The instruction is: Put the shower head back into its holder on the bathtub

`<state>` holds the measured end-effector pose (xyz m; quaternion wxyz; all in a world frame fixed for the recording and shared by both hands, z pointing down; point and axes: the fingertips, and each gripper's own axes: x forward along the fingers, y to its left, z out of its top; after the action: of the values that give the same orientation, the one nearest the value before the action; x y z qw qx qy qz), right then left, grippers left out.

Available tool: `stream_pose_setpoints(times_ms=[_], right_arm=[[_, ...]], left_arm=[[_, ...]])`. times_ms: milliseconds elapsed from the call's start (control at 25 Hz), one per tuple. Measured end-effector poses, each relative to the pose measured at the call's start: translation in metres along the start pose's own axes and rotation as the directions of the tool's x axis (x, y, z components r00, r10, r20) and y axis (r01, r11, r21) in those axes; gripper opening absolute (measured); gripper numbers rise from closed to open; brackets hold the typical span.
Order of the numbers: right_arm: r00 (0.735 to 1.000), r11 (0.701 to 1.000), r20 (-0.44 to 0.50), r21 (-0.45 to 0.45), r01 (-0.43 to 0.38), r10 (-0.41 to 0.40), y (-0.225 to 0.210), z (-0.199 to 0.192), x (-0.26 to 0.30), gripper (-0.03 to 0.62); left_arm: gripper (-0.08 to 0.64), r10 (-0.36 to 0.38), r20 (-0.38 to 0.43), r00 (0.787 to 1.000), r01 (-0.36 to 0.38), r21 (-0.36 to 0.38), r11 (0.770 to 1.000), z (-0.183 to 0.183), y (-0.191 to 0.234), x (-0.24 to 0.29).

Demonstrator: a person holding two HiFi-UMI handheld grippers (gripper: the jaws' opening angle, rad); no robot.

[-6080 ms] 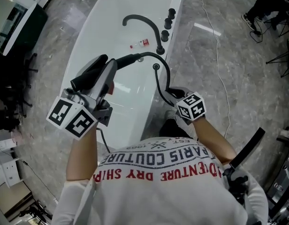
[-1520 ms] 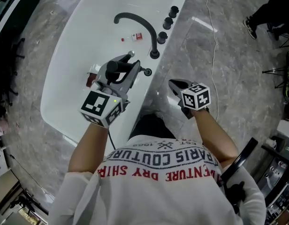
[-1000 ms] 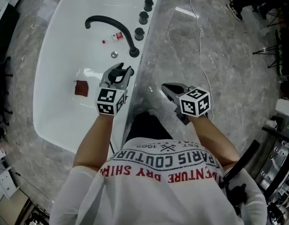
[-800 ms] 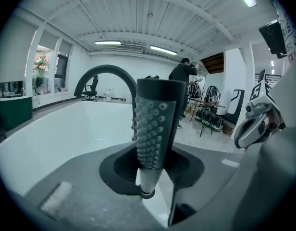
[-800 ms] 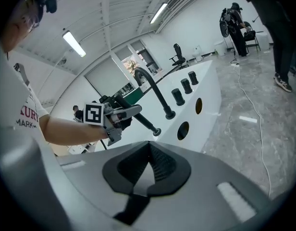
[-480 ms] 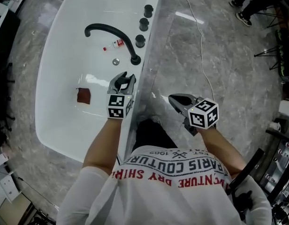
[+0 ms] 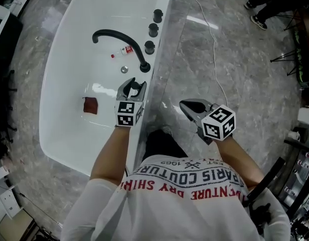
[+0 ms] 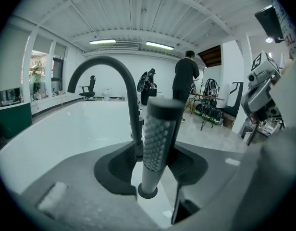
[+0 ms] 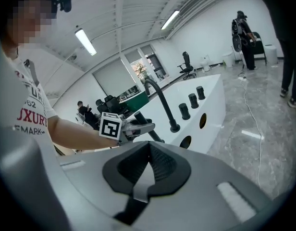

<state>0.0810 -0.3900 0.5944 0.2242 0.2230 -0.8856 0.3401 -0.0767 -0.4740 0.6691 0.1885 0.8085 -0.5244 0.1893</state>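
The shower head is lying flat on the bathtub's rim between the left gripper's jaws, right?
No. The shower head stands upright in its holder on the bathtub's rim, between the left gripper's jaws, which are opening around it. The left gripper view shows it.

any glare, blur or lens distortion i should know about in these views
Head view: sharp, with a bright glare patch on the white bathtub and a light streak on the stone floor. Left gripper view: strong fisheye, ceiling lines bow and corners go black; the shower head is sharp, the nearest foreground soft. Right gripper view: same fisheye, blown-out tube lights, a mosaic patch top left.
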Motion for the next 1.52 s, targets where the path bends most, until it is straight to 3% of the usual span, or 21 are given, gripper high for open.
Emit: stream_pose_setpoints(times_ms=[120, 280, 320, 400, 600, 720, 840, 1040, 1160, 1360, 1520], right_arm=[[1.0, 0.998, 0.004, -0.06, -0.02, 0.02, 0.011, 0.009, -0.004, 0.002], [0.997, 0.985, 0.025, -0.159, -0.072, 0.077, 0.036, 0.029, -0.008, 0.002], [0.995, 0.977, 0.026, -0.194, -0.084, 0.091, 0.044, 0.033, -0.009, 0.002], [0.993, 0.964, 0.036, -0.244, -0.103, 0.115, 0.059, 0.042, -0.012, 0.002], [0.984, 0.954, 0.071, -0.265, -0.138, 0.162, 0.101, 0.054, -0.017, 0.002], [0.984, 0.944, 0.055, -0.295, -0.148, 0.171, 0.126, 0.053, -0.017, 0.002], [0.982, 0.934, 0.046, -0.32, -0.16, 0.184, 0.163, 0.046, -0.03, 0.002], [0.981, 0.934, 0.097, -0.333, -0.13, 0.171, 0.228, 0.027, -0.062, 0.003], [0.978, 0.93, 0.12, -0.348, -0.117, 0.168, 0.266, 0.018, -0.076, 0.003], [0.977, 0.897, 0.145, -0.434, -0.081, 0.159, 0.318, -0.002, -0.098, 0.003], [0.976, 0.909, 0.163, -0.411, -0.069, 0.148, 0.336, -0.012, -0.099, 0.003]], left_arm=[[0.19, 0.002, 0.039, 0.999, -0.003, 0.016, 1.0, 0.022, -0.004, -0.027], [0.186, -0.003, -0.037, 0.999, 0.002, -0.013, 1.0, 0.032, -0.007, -0.075], [0.164, -0.024, -0.032, 0.999, 0.023, -0.037, 0.999, 0.038, -0.011, -0.089], [0.004, -0.086, 0.015, 0.996, 0.087, -0.071, 0.994, 0.054, -0.027, -0.113], [0.003, -0.259, 0.032, 0.965, 0.26, -0.016, 0.966, 0.074, -0.08, -0.153], [0.003, -0.353, 0.066, 0.933, 0.358, -0.076, 0.931, 0.082, -0.099, -0.179], [0.002, -0.393, 0.11, 0.913, 0.403, -0.094, 0.91, 0.087, -0.115, -0.219], [0.002, -0.411, 0.094, 0.907, 0.415, -0.02, 0.91, 0.092, -0.143, -0.281], [0.003, -0.436, 0.127, 0.891, 0.439, 0.002, 0.898, 0.101, -0.156, -0.323], [0.003, -0.435, 0.175, 0.883, 0.428, 0.083, 0.9, 0.105, -0.173, -0.389], [0.002, -0.428, 0.202, 0.881, 0.408, 0.132, 0.903, 0.102, -0.173, -0.424]])
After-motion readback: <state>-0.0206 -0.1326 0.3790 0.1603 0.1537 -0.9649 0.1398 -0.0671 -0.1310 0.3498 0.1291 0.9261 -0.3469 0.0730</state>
